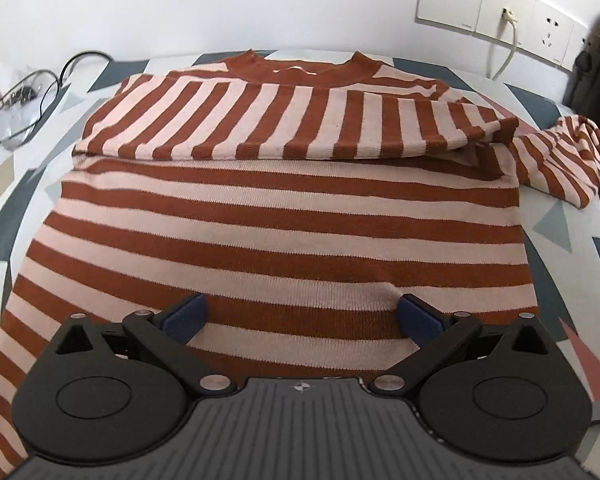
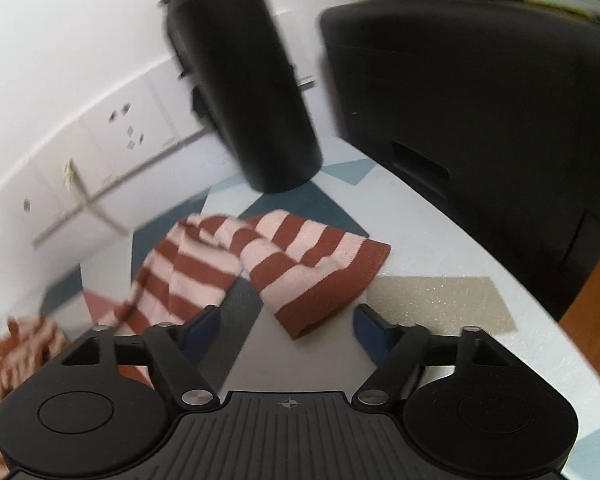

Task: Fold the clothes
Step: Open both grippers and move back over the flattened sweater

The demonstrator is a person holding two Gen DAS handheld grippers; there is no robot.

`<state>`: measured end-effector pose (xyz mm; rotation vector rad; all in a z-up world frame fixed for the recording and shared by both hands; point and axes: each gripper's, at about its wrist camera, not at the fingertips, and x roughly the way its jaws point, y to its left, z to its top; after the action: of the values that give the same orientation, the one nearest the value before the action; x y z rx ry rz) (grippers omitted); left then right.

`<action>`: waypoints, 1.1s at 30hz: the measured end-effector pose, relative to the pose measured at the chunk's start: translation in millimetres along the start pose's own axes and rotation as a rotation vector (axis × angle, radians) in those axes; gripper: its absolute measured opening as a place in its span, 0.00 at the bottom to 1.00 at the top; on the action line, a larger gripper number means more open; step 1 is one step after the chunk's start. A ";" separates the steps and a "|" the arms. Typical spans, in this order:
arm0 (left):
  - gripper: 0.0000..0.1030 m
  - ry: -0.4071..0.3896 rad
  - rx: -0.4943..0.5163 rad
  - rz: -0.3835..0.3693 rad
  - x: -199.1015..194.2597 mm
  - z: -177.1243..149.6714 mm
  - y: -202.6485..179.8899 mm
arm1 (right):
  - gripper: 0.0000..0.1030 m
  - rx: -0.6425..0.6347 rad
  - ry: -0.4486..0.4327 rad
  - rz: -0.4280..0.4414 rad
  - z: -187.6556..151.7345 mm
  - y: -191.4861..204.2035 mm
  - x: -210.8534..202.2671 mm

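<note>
A rust-and-pink striped sweater lies flat on the patterned table, collar at the far side. One sleeve is folded across the chest. The other sleeve trails off to the right. My left gripper is open and hovers over the sweater's lower body, with its blue pads apart. In the right wrist view that loose sleeve lies crumpled on the table, cuff toward me. My right gripper is open and empty, just short of the cuff.
A black bottle stands behind the loose sleeve, and a large black case sits to its right. Wall sockets with a white cable are at the back. Dark cables lie at the table's far left.
</note>
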<state>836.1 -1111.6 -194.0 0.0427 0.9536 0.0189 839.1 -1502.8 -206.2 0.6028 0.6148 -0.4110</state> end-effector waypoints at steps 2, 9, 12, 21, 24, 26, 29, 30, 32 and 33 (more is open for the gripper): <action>1.00 0.000 0.040 0.009 -1.9 2.0 -3.0 | 0.67 0.111 -0.021 0.053 0.5 -9.7 -6.9; 1.00 -0.027 0.065 0.053 -3.3 2.0 -11.8 | 0.67 0.588 0.034 0.299 -3.4 -31.8 -0.5; 1.00 -0.019 0.050 0.046 -2.0 3.6 -9.3 | 0.67 0.726 0.075 0.293 -5.1 -31.4 13.6; 1.00 -0.023 0.045 0.015 -0.1 1.4 -2.7 | 0.59 0.935 -0.010 0.172 -5.5 -45.4 20.5; 1.00 -0.027 0.044 0.008 0.2 0.6 -1.8 | 0.57 0.941 -0.042 0.168 -1.7 -50.6 23.5; 1.00 -0.031 0.047 0.005 0.4 0.3 -1.8 | 0.55 0.945 -0.063 0.165 0.8 -54.0 25.5; 1.00 -0.036 0.051 0.001 0.5 -0.1 -1.8 | 0.55 0.950 -0.082 0.166 3.4 -56.4 29.6; 1.00 -0.038 0.052 0.000 0.6 -0.2 -1.8 | 0.54 0.950 -0.074 0.170 2.5 -53.5 32.2; 1.00 -0.042 0.055 -0.002 0.7 -0.5 -1.8 | 0.50 0.944 -0.076 0.172 1.5 -48.6 36.1; 1.00 -0.044 0.055 -0.004 0.8 -1.0 -1.6 | 0.49 0.938 -0.084 0.168 1.8 -47.0 38.0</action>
<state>835.7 -1113.2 -195.3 0.0915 0.9098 -0.0122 843.6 -1546.2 -248.1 1.5108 0.2550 -0.5584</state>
